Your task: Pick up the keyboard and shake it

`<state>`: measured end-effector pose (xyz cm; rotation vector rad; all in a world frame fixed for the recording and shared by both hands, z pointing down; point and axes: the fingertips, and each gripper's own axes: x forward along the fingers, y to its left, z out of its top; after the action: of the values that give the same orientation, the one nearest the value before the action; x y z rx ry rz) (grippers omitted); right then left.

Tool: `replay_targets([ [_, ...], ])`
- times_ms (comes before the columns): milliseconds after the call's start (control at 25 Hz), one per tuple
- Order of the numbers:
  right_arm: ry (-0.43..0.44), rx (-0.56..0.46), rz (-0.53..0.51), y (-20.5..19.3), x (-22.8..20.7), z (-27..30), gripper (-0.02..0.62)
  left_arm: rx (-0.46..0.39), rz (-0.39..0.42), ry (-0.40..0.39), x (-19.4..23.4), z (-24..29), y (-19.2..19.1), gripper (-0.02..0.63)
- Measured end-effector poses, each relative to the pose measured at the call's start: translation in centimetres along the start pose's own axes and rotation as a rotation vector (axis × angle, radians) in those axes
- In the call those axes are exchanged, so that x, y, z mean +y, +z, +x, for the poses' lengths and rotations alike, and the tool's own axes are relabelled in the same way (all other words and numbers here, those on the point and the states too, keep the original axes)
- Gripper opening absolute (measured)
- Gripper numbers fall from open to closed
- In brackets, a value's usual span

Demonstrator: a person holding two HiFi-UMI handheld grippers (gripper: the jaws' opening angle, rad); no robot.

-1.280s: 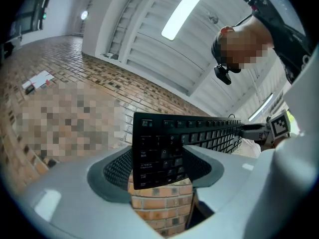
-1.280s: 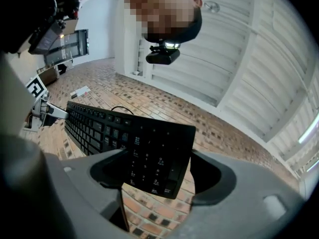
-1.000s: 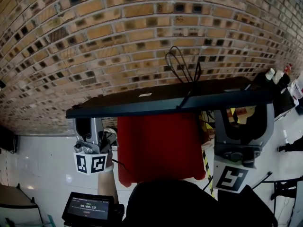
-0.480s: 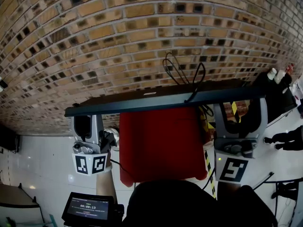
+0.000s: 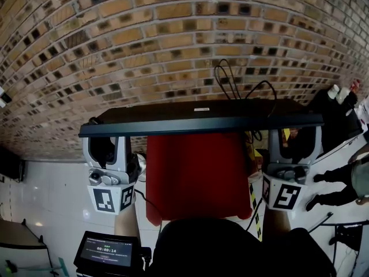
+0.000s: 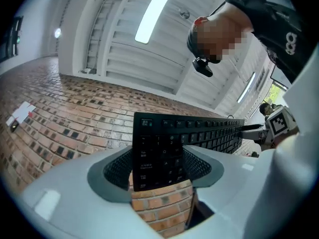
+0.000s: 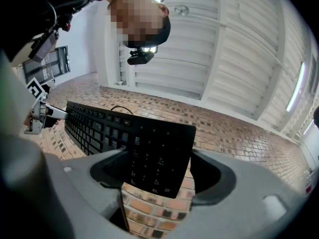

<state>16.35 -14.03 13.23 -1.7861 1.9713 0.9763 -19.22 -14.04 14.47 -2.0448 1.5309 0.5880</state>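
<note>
A black keyboard hangs in the air, almost level, in front of a brick wall, and I see its underside and front edge in the head view. My left gripper is shut on its left end and my right gripper on its right end. In the left gripper view the keyboard's left end sits between the jaws of the left gripper, keys toward the camera. In the right gripper view the number-pad end sits between the jaws of the right gripper. The keyboard's black cable loops above its far edge.
A red surface lies below the keyboard. The brick wall fills the upper view, with white floor tiles at the left. A small screen sits at the bottom left. A dark bag and a person's legs are at the right.
The keyboard has levelled out: its right end came down and its left end rose a little. Both grippers rolled with it, and the cable loop swung to the right.
</note>
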Motion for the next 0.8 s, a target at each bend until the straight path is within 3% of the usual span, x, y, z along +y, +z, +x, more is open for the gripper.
replay_targets([
  [400,-0.046,0.084,0.103,-5.7,-0.3,-3.0,0.354,0.044,0.064,-0.022,-1.6,-1.0,-1.9,0.318],
  [640,-0.055,0.079,0.111,-5.6,-0.4,-2.9,0.354,0.028,0.077,-0.024,-1.7,-0.9,-1.6,0.318],
  [800,-0.059,0.022,0.086,-3.9,-0.5,-3.2,0.354,-0.026,0.088,-0.017,-1.9,-1.3,-0.2,0.318],
])
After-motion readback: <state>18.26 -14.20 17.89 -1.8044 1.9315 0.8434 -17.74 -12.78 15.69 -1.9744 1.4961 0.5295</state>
